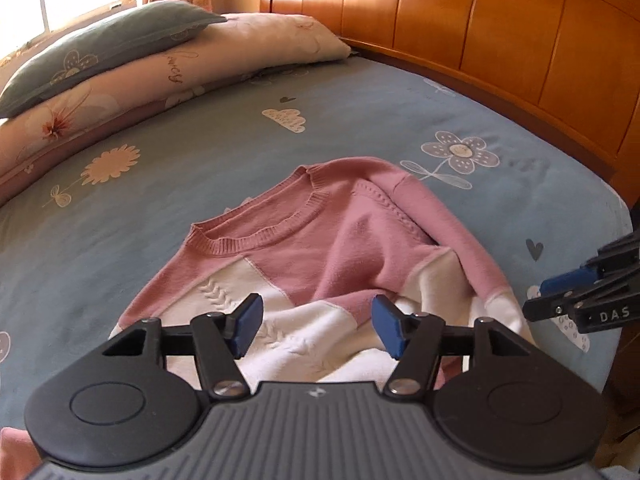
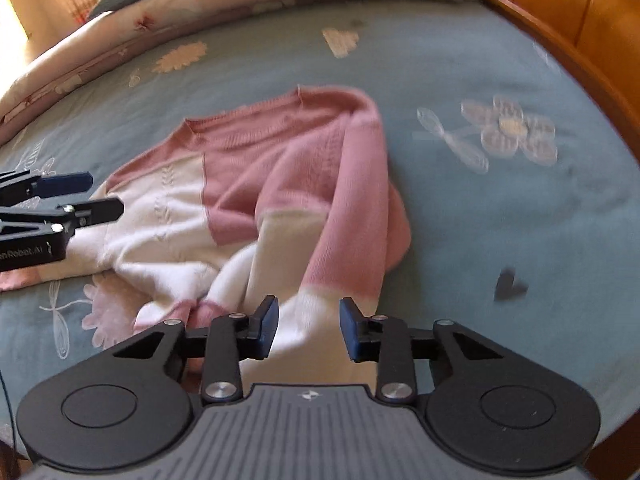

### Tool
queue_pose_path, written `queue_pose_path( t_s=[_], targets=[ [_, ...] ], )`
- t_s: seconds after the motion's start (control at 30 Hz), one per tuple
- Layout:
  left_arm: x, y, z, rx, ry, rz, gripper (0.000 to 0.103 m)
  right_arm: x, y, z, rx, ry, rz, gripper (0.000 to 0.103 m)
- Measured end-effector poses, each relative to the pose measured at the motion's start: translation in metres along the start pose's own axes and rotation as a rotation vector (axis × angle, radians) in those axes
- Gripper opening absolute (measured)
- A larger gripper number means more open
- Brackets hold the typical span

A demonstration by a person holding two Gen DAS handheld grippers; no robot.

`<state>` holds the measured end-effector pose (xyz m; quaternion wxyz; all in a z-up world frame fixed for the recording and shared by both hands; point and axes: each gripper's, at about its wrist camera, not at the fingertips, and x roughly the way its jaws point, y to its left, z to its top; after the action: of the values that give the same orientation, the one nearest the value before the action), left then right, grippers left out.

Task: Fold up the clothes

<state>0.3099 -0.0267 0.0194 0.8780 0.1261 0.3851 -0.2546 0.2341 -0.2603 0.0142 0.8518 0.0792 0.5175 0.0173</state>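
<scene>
A pink and white knit sweater (image 1: pixel 320 248) lies on the blue flowered bedsheet (image 1: pixel 160 200), collar towards the pillows. One sleeve (image 2: pixel 352 200) is folded down along its right side and ends in a white cuff. My left gripper (image 1: pixel 318 326) hovers open over the white lower part, with nothing between its pads. It also shows at the left edge of the right wrist view (image 2: pixel 102 196). My right gripper (image 2: pixel 310 328) stands over the white cuff with its jaws apart. The cuff shows in the gap, and no pad visibly presses on it. This gripper (image 1: pixel 546 296) also shows in the left wrist view, by the sweater's right edge.
Two pillows (image 1: pixel 120 60) are stacked at the far left of the bed. A wooden headboard (image 1: pixel 500 40) runs along the back and right. The bed's edge (image 1: pixel 616 280) lies close to the right of the sweater.
</scene>
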Motion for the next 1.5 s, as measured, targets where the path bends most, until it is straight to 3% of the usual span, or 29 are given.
queue_pose_path(
  t_s=[0.2,0.47,0.63,0.7,0.9,1.0,1.13,1.33,1.5],
  targets=[
    [0.015,-0.010,-0.020,0.074,0.026,-0.025,0.062,0.012,-0.007,-0.031,0.116,0.032,-0.031,0.035],
    [0.004,-0.014,-0.014,0.072,0.088,-0.056,0.062,0.035,-0.015,-0.055,0.267,0.137,-0.025,0.036],
    [-0.007,-0.010,0.007,0.013,0.145,-0.032,0.062,0.061,-0.037,-0.056,0.392,0.204,0.083,0.036],
    [-0.012,-0.010,0.016,-0.002,0.170,-0.011,0.062,0.061,-0.039,-0.049,0.357,0.233,0.103,0.019],
    [-0.021,-0.020,0.039,-0.018,0.322,0.111,0.062,0.047,-0.065,-0.009,0.301,0.356,0.181,0.004],
    [-0.019,-0.027,0.045,-0.046,0.379,0.171,0.062,0.038,-0.082,0.019,0.250,0.385,0.197,0.004],
    [-0.017,-0.034,0.054,-0.128,0.402,0.208,0.062,0.024,-0.101,0.056,0.163,0.356,0.211,0.004],
    [-0.018,-0.045,0.064,-0.157,0.389,0.190,0.062,0.023,-0.125,0.099,0.077,0.318,0.169,0.003],
    [-0.008,-0.041,0.058,-0.170,0.399,0.166,0.062,0.030,-0.137,0.109,0.044,0.325,0.117,0.003]
  ],
)
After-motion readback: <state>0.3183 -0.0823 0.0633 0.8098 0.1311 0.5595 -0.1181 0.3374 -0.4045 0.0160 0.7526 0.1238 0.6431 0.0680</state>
